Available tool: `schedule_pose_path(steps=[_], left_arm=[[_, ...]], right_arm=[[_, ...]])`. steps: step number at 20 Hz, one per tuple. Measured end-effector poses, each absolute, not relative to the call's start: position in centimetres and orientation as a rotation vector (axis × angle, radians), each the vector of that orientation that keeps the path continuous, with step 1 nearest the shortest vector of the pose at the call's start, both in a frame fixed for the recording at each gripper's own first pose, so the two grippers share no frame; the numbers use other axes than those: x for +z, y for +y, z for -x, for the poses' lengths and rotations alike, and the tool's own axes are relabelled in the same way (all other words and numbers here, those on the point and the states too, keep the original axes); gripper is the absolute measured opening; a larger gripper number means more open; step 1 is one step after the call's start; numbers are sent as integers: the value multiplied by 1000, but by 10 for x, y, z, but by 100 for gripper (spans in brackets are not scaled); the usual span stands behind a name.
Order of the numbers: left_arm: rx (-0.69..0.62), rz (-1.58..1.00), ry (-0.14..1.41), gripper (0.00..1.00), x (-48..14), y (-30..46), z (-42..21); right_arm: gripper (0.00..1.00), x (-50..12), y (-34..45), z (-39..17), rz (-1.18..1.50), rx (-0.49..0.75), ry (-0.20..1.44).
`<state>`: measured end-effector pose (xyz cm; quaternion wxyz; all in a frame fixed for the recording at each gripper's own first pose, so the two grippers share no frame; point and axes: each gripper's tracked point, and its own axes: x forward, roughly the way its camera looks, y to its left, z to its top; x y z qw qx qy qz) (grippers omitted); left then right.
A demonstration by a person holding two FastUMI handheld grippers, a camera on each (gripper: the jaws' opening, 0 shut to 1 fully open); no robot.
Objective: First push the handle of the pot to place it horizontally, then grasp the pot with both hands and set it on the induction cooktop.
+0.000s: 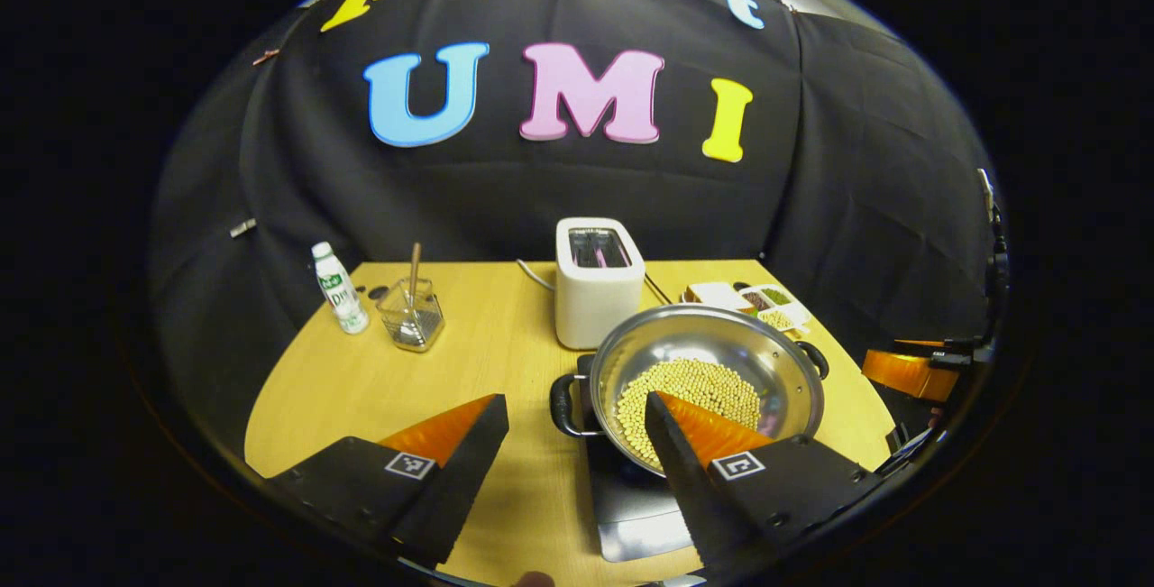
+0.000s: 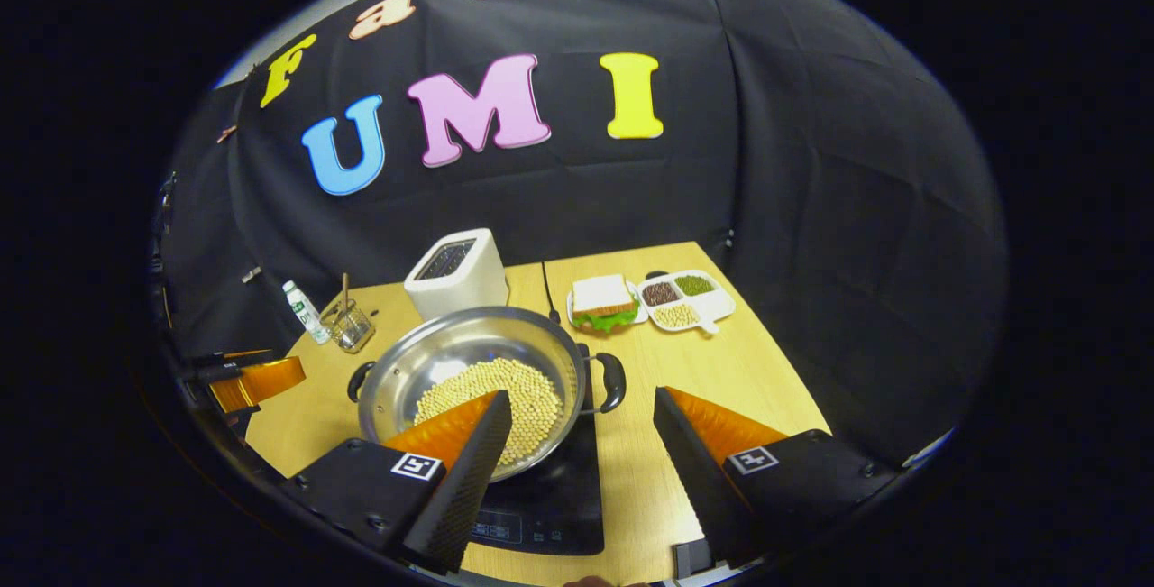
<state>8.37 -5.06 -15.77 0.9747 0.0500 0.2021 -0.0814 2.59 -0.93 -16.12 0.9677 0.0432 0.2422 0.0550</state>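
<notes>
Pot (image 1: pixel 712 371) of beans already sits on the induction cooktop (image 2: pixel 550 501), handles sideways so each side offers a grip, left gripper (image 1: pixel 572 411) and right gripper (image 2: pixel 581 407) both spread wide, holding nothing, hovering near handles.

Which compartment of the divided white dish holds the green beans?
In the right gripper view, the back right compartment of the divided dish holds them; the other two hold dark reddish and pale beans.

Sitting here: one pot (image 2: pixel 469 362), one cooktop (image 2: pixel 550 501), one toaster (image 2: pixel 455 271), one bottle (image 2: pixel 302 310), one jar (image 2: pixel 350 325), one sandwich (image 2: pixel 602 300), one tray (image 2: pixel 690 301).
</notes>
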Motion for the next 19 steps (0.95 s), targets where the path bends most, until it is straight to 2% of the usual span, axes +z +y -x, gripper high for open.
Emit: schedule_pose_path(steps=[5, 9, 14, 19], left_arm=[[-154, -63, 193, 95, -93, -39, -27], [-121, -90, 65, 95, -67, -23, 21], [-120, -75, -3, 97, -63, -22, 74], [-127, -112, -7, 95, -73, -25, 92]], right_arm=[[99, -89, -4, 11, -83, 96, 240], [99, -65, 5, 46, -58, 115, 126], [99, -56, -9, 86, 20, 72, 30], [98, -51, -15, 106, 9, 37, -9]])
